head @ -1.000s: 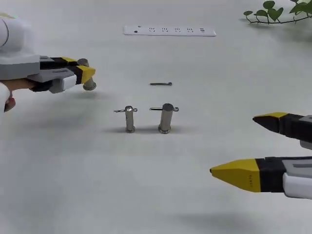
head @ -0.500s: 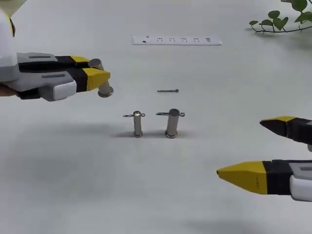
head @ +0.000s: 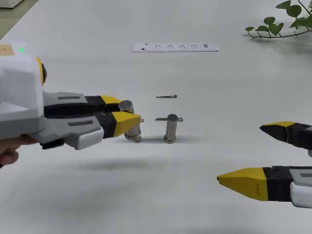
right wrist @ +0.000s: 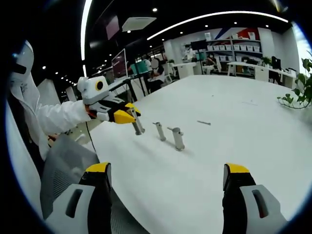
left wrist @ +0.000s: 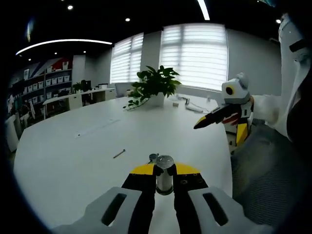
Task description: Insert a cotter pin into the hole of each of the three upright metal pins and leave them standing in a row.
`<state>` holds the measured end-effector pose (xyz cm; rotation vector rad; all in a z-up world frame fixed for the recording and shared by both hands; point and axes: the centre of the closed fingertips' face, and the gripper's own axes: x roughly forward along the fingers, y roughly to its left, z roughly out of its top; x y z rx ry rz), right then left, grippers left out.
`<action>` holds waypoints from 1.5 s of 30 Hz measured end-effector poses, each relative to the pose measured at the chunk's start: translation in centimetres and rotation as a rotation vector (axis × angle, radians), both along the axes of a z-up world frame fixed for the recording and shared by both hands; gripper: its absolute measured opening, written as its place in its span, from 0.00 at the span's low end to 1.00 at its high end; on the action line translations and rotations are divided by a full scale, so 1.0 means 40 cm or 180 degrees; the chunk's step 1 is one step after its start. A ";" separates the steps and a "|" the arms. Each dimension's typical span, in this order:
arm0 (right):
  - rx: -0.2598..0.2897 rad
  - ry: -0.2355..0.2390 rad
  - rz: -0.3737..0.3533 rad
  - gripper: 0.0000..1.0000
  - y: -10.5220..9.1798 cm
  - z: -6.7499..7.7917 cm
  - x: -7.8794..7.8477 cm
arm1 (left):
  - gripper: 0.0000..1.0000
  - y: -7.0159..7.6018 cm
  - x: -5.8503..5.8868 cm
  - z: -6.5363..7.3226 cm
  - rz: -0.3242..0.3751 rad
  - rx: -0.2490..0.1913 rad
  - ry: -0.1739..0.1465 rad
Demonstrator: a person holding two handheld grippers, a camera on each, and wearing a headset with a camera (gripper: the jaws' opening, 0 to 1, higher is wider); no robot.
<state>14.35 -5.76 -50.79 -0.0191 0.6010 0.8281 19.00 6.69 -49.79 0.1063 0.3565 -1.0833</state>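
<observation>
1. Clamping a metal pin by its shaft, the left tongs have their yellow tips drawn narrow around it. In the head view the pin's round head shows above the tips and it leans a little. Whether its foot touches the white table cannot be told.
2. In the left gripper view the same metal pin rises straight up between the two tips of the left tongs.
3. Just past the left tongs' tips, on the side toward the right tongs, stands a slim pin. The right gripper view shows it upright, just beside the held one. In the head view the left tongs cover most of it, and only the wire loop of its cotter sticks out beside the lower tip.
4. Next along, nearer the right tongs, a thick pin stands upright on the table. A cotter pin crosses through its top, and both ends stick out.
5. A loose cotter pin lies flat on the table beyond the standing pins, farther from both tongs than they are, and touches nothing else.
6. The right tongs are spread wide with nothing between their jaws, well apart from every pin. In their own view the row of pins lies ahead, framed between the two tips.
7. Far beyond both tongs a white power strip lies on the table, and green plant leaves show at the far corner on the right tongs' side.
</observation>
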 end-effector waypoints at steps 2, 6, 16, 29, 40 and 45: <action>0.0002 0.0003 0.0003 0.93 0.000 -0.001 -0.001 | 0.09 -0.021 -0.019 -0.012 -0.0017 0.0003 0.0067; -0.0003 0.0023 0.0023 0.93 0.001 -0.005 -0.005 | 0.09 -0.029 -0.030 -0.044 -0.0072 0.0102 0.0096; -0.0014 0.0048 0.0027 0.93 0.002 -0.016 -0.009 | 0.09 -0.037 -0.026 -0.116 -0.0081 0.0371 0.0098; -0.0016 0.0083 0.0063 0.93 0.008 -0.022 -0.013 | 0.09 -0.053 -0.036 -0.141 -0.0120 0.0376 0.0121; -0.0017 0.0110 0.0082 0.93 0.011 -0.025 -0.014 | 0.09 -0.051 -0.035 -0.158 -0.0119 0.0425 0.0046; -0.0016 0.0110 0.0085 0.93 0.014 -0.025 -0.013 | 0.10 -0.048 -0.035 -0.163 -0.0129 0.0444 0.0036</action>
